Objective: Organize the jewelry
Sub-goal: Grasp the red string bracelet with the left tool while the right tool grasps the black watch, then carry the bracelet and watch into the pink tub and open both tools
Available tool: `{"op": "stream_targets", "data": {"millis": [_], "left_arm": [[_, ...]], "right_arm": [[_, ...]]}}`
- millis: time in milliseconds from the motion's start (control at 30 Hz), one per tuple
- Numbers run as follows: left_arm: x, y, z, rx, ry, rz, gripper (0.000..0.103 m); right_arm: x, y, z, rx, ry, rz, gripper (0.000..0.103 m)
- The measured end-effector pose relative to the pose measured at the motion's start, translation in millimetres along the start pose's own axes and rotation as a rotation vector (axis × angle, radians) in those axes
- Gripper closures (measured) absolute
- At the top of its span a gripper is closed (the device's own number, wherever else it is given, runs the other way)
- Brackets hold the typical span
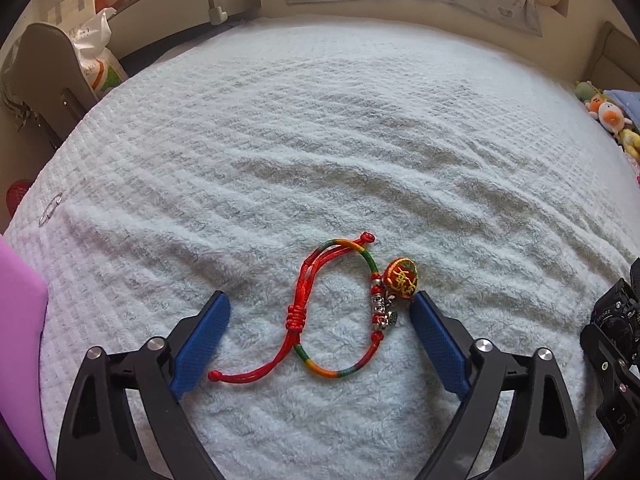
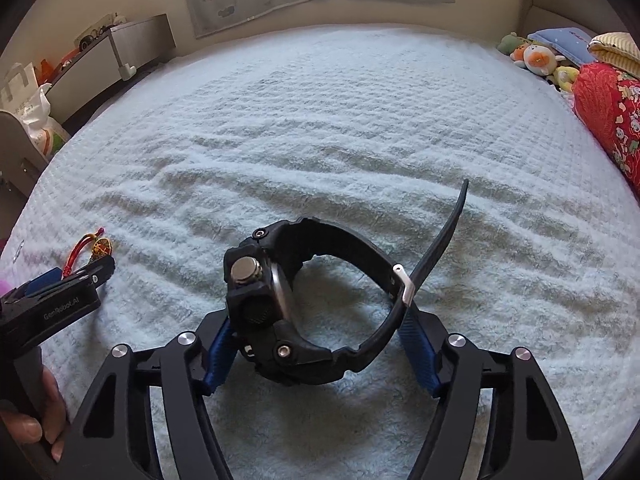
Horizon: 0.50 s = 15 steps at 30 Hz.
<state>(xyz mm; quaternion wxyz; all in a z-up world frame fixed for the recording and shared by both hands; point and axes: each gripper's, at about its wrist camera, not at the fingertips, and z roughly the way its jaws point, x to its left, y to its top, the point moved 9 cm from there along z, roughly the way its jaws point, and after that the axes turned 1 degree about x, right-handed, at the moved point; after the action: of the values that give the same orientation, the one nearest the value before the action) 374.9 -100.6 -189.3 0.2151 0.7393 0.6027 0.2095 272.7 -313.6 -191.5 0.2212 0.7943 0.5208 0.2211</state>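
Left hand-held gripper point(image 1: 320, 320): pads apart, straddling red cord bracelet point(image 1: 336, 316), which lies flat on pale fleece blanket point(image 1: 320, 140) over the bed. Embroidered round charm point(image 1: 401, 278) just off tip of right-side pad; knotted tail end close to left-side pad. No pad visibly pressing the cord.

Right hand-held gripper point(image 2: 320, 336): black sport watch point(image 2: 312, 304) standing on edge between the pads, case against left-side pad, strap near buckle point(image 2: 403, 286) against right-side pad. Looks clamped, though firm pressure hard to confirm.

Risks, judged:
- Thin cord sunk in pile: pads may close on fleece, or catch one strand only and leave charm dangling.
- Loose tail likely to snag or drag.
- Watch gripped across springy strap loop: could twist or pop out.
- The two grippers close together: possible knock.

Count, near to far: bracelets 1; watches 1; grippers 2; small silvery ring-like item point(image 1: 50, 209) far left, 1, identity uncertain; plush toys point(image 2: 534, 58) beyond, several, number unclear.
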Motion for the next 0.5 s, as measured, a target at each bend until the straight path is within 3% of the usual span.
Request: {"op": "stream_targets", "data": {"millis": [133,200,367,400,500], "left_arm": [[-1.3,-6.4,-12.6,-0.016,-0.027,-0.005,0.054],[-1.5,-9.7,-18.4,-0.016,-0.041,-0.011,0.074],[-2.4,-18.0,-29.8,-0.026,-0.036,0.018,0.086],[-2.5,-20.8,-32.3,-0.021,-0.047,0.02,0.097],[-1.7,-27.8,-42.5,-0.003,-0.077,0.006,0.097]], "right_arm": [[-2.0,-2.3,-6.4,-0.004,0.027,0.01,0.037],[-1.9,-4.8,-9.4,-0.007,0.034,0.009,0.037],[1.9,-11.3,-18.8,-0.013,0.054,0.001,0.037],[2.2,-12.8,-21.7,-0.013,0.06,0.002,0.037],[3.1,-18.0,-31.1,-0.005,0.083,0.012,0.037]]}}
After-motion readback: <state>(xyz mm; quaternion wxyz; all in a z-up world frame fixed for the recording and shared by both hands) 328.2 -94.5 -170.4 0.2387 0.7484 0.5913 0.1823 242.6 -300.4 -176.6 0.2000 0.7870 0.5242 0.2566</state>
